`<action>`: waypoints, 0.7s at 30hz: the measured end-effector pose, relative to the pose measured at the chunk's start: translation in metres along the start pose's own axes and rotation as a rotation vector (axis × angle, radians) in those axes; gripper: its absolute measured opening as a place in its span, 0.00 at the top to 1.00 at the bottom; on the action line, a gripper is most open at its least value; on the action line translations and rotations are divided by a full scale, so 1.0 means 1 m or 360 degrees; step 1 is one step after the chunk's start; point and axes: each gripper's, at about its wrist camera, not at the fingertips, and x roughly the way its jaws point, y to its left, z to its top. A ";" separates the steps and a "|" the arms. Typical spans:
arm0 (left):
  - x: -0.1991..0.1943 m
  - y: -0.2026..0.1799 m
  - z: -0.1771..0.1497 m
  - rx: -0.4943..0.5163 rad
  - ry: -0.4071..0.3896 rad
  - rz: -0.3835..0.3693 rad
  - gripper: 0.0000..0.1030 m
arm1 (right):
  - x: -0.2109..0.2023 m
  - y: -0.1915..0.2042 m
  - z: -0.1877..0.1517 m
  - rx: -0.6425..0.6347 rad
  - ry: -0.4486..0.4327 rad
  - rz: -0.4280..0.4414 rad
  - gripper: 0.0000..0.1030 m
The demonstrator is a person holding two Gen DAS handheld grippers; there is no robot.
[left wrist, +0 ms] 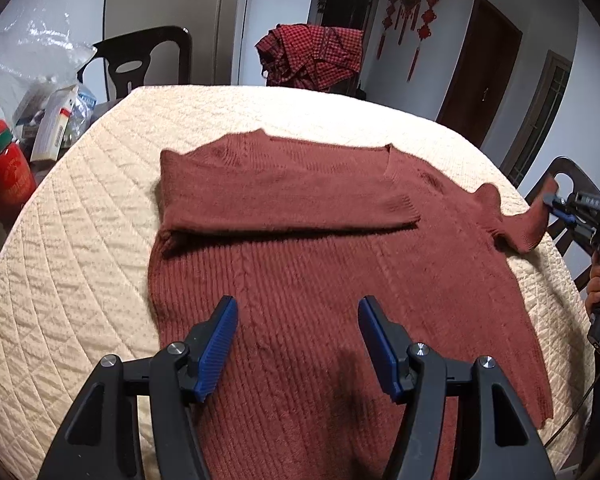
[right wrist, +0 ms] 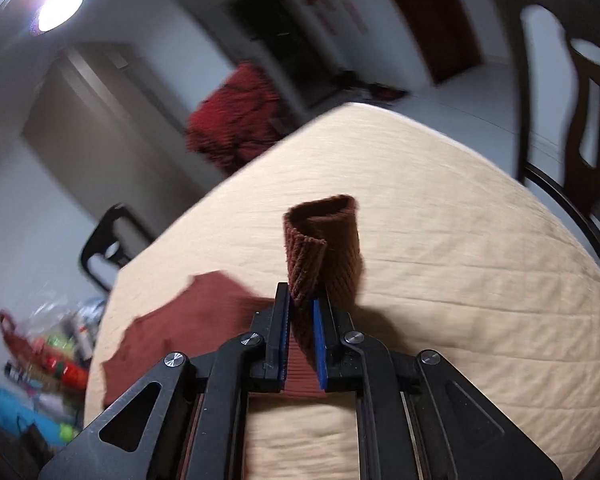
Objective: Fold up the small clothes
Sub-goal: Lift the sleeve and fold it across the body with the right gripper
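One sleeve cuff (right wrist: pixel 320 240) is clamped in the right gripper (right wrist: pixel 302 304) jaws; the left gripper (left wrist: pixel 296 320) hangs open over the sweater (left wrist: pixel 320 280) on the bench (left wrist: pixel 80 240). Risk: knit slipping free, or dragging the unpinned body askew.

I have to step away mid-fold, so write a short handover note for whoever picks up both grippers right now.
Left hand-held gripper: open, hovering over the sweater body, holding nothing.
Right hand-held gripper: shut on the right sleeve cuff, lifted off the quilted table cover.
Done: sweater laid flat, left sleeve folded across the chest.
Left: fold the right sleeve across, then fold the body up.
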 end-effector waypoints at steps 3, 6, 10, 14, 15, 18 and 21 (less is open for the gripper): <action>-0.003 -0.003 0.008 0.0008 -0.0032 -0.0017 0.37 | 0.006 0.043 -0.003 -0.0150 0.0034 0.0140 0.90; -0.005 -0.003 0.016 -0.0010 -0.0056 -0.0047 0.37 | 0.022 0.084 -0.017 -0.0294 0.0123 0.0274 0.90; -0.008 0.000 0.021 -0.0040 -0.0081 -0.0051 0.37 | 0.059 0.126 -0.053 -0.0461 0.0353 0.0394 0.90; -0.005 0.006 0.020 -0.0079 -0.0058 -0.0057 0.37 | 0.096 0.141 -0.093 -0.0579 0.0642 0.0408 0.84; -0.005 0.007 0.019 -0.0084 -0.0052 -0.0057 0.37 | 0.098 0.142 -0.100 -0.0591 0.0658 0.0412 0.80; -0.003 0.007 0.017 -0.0078 -0.0040 -0.0066 0.37 | 0.084 0.140 -0.104 -0.0617 0.0628 0.0487 0.65; 0.003 0.001 0.020 -0.0067 -0.0016 -0.0116 0.37 | 0.071 0.133 -0.097 -0.0600 0.0571 0.0522 0.64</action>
